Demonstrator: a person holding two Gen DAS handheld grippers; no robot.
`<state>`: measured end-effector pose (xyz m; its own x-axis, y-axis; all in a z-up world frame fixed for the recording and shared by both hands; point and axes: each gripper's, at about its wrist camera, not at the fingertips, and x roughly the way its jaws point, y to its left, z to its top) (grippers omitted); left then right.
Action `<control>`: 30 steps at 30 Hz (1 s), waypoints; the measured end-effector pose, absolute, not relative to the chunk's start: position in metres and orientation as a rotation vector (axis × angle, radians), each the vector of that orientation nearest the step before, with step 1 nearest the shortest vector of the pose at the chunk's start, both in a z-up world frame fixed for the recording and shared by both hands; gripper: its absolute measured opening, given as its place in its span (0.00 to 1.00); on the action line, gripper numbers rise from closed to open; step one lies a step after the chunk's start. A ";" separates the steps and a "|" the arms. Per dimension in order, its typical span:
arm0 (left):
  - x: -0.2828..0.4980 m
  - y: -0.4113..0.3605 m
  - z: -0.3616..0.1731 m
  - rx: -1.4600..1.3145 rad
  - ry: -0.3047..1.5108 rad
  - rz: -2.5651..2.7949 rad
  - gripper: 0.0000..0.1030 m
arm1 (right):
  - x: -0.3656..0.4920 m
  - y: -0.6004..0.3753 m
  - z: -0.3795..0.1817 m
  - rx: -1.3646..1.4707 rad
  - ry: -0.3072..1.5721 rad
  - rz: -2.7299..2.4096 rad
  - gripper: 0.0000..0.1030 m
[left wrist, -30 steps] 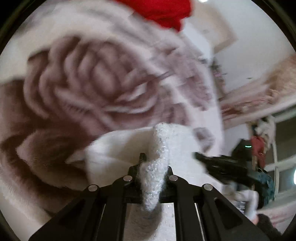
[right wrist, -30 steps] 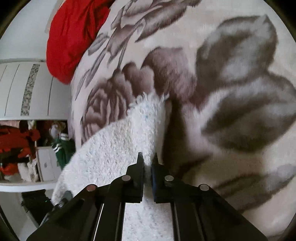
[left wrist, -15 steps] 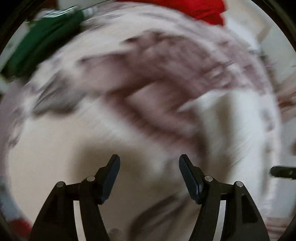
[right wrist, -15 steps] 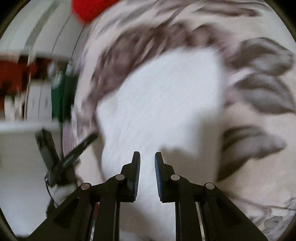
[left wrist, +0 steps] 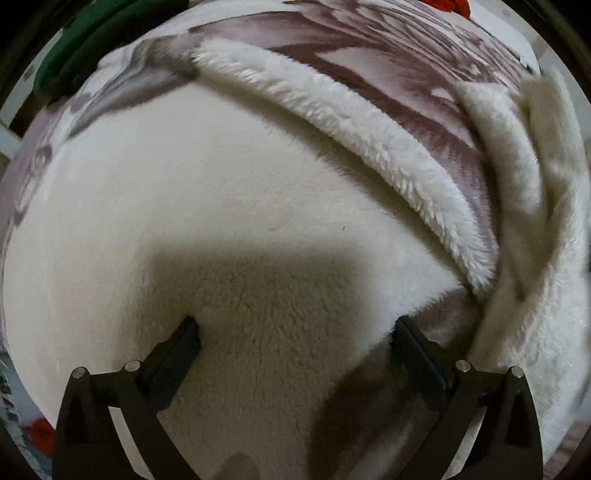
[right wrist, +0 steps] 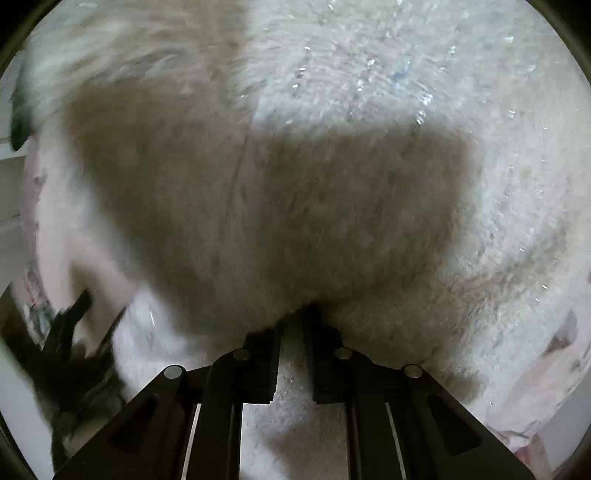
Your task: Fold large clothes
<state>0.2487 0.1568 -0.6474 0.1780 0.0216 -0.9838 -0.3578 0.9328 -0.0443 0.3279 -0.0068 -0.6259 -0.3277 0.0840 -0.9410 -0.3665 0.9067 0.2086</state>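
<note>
Item: white fleece garment (left wrist: 229, 177), large, deep-piled, laid on a bed over a floral blanket (left wrist: 388, 85) printed in mauve-brown petals on cream.

Position. We found the garment spread broad and fairly flat beneath the left hand-held gripper (left wrist: 295, 332), filling most of that view. One thick edge (left wrist: 369, 147) lay turned over in a long curved band across the blanket print, with a second rolled fold (left wrist: 517, 155) just beside it at the right. We judged the piece to have been set down so that a fold could be pressed and squared.

Left hand-held gripper. Jaws stood wide apart and gripped nothing; the fingertips (left wrist: 188, 332) pressed into the pile, probably to flatten or pin the layer.

Right hand-held gripper (right wrist: 295, 325). Jaws drawn nearly together, a narrow gap left between them. The tips were sunk in fleece, and we could not tell whether a pinch of cloth was caught there. It sat very close to the fabric, its own shadow (right wrist: 277, 221) falling across the nap.

Materials. Fleece plush and matted like sherpa, with glinting threads (right wrist: 369, 74) on one face; soft, yielding, likely to slump and to slip from a shallow grip.

Surroundings. Red cloth (left wrist: 450, 4) at the far edge; dark green fabric (left wrist: 85, 40) at upper left.
</note>
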 end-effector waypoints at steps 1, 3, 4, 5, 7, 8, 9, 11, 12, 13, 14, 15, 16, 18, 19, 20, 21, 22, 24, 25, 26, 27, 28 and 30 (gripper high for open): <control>0.249 0.158 -0.648 -0.301 1.365 0.280 1.00 | 0.328 -0.012 -0.614 -0.189 1.856 0.476 0.15; 0.248 0.159 -0.647 -0.306 1.359 0.278 1.00 | 0.329 -0.033 -0.573 -0.128 1.806 0.516 0.22; 0.248 0.161 -0.645 -0.313 1.359 0.274 1.00 | 0.328 -0.040 -0.560 -0.107 1.779 0.525 0.29; 0.245 0.163 -0.642 -0.323 1.363 0.275 1.00 | 0.325 -0.052 -0.546 -0.080 1.752 0.534 0.30; 0.243 0.166 -0.627 -0.353 1.352 0.295 1.00 | 0.315 -0.070 -0.548 -0.067 1.758 0.505 0.30; 0.242 0.166 -0.616 -0.361 1.342 0.310 1.00 | 0.313 -0.070 -0.564 -0.095 1.779 0.479 0.30; 0.241 0.164 -0.603 -0.365 1.325 0.323 1.00 | 0.309 -0.070 -0.582 -0.118 1.793 0.459 0.30; 0.241 0.155 -0.572 -0.362 1.281 0.330 1.00 | 0.303 -0.083 -0.608 -0.069 1.760 0.438 0.31; 0.242 0.147 -0.557 -0.355 1.260 0.327 1.00 | 0.304 -0.085 -0.604 -0.043 1.749 0.436 0.31; 0.243 0.136 -0.543 -0.357 1.240 0.317 1.00 | 0.307 -0.086 -0.597 -0.025 1.755 0.444 0.32; 0.245 0.123 -0.531 -0.371 1.220 0.301 1.00 | 0.310 -0.093 -0.585 0.018 1.759 0.464 0.34; 0.250 0.113 -0.525 -0.388 1.209 0.288 1.00 | 0.311 -0.103 -0.576 0.074 1.757 0.479 0.35; 0.257 0.099 -0.520 -0.416 1.203 0.263 1.00 | 0.313 -0.115 -0.567 0.142 1.757 0.490 0.40; 0.270 0.072 -0.524 -0.446 1.216 0.224 1.00 | 0.314 -0.143 -0.550 0.241 1.753 0.503 0.43; 0.280 0.059 -0.534 -0.431 1.236 0.236 1.00 | 0.316 -0.160 -0.542 0.262 1.751 0.505 0.43; 0.286 0.050 -0.547 -0.399 1.258 0.257 1.00 | 0.317 -0.170 -0.538 0.263 1.750 0.502 0.45; 0.293 0.041 -0.564 -0.356 1.298 0.286 1.00 | 0.321 -0.183 -0.534 0.258 1.750 0.497 0.47; 0.301 0.039 -0.581 -0.322 1.343 0.318 1.00 | 0.324 -0.195 -0.532 0.255 1.747 0.491 0.51; 0.300 0.041 -0.610 -0.348 1.379 0.331 1.00 | 0.335 -0.219 -0.533 0.255 1.741 0.480 0.51; 0.296 0.050 -0.618 -0.442 1.347 0.318 1.00 | 0.337 -0.230 -0.535 0.267 1.739 0.483 0.53; 0.293 0.058 -0.621 -0.501 1.335 0.308 1.00 | 0.346 -0.243 -0.537 0.294 1.722 0.498 0.59; 0.293 0.063 -0.622 -0.524 1.334 0.301 1.00 | 0.363 -0.240 -0.554 0.314 1.709 0.517 0.63; 0.291 0.067 -0.623 -0.545 1.327 0.293 1.00 | 0.374 -0.244 -0.559 0.338 1.693 0.543 0.69; 0.291 0.068 -0.623 -0.537 1.317 0.296 1.00 | 0.406 -0.236 -0.582 0.407 1.644 0.605 0.75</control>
<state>0.2909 0.0677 -0.6227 0.2384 -0.0934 -0.9667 -0.4976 0.8430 -0.2042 0.4056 -0.2361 -0.5819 -0.1627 0.5811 -0.7974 -0.0745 0.7987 0.5971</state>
